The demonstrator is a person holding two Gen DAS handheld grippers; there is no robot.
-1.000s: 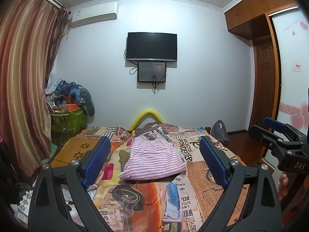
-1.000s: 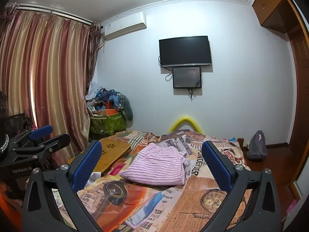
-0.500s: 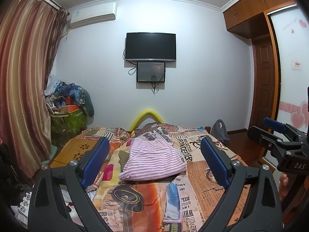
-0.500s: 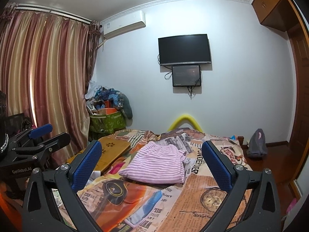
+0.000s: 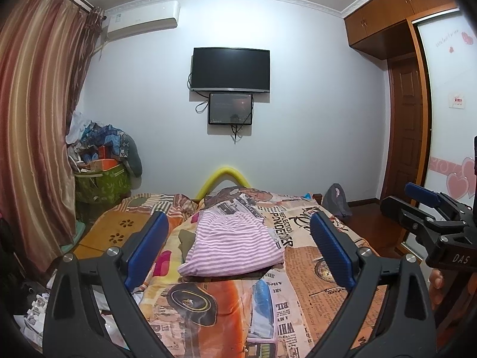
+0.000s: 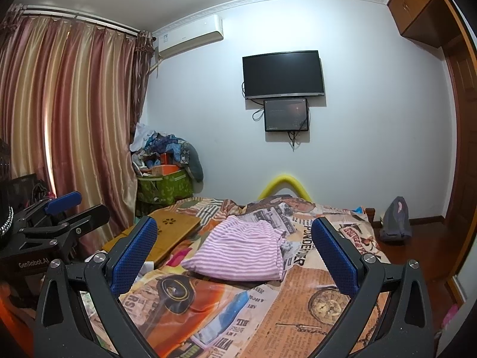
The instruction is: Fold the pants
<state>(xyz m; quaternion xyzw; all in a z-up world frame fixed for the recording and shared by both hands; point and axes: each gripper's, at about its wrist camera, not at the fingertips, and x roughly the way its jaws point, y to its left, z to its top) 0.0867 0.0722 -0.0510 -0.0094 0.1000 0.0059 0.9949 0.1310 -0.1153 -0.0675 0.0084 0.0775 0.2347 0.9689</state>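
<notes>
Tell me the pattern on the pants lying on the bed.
Pink and white stripes on the pants, clearest in the left wrist view.

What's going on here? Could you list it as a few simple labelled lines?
Place: bedroom, bed with printed quilt
Garment: pink striped pants, lying folded on the quilt
Left gripper: open, empty, held short of the pants
Right gripper: open, empty, also held back
Wall: dark television
Contact with pants: none
</notes>
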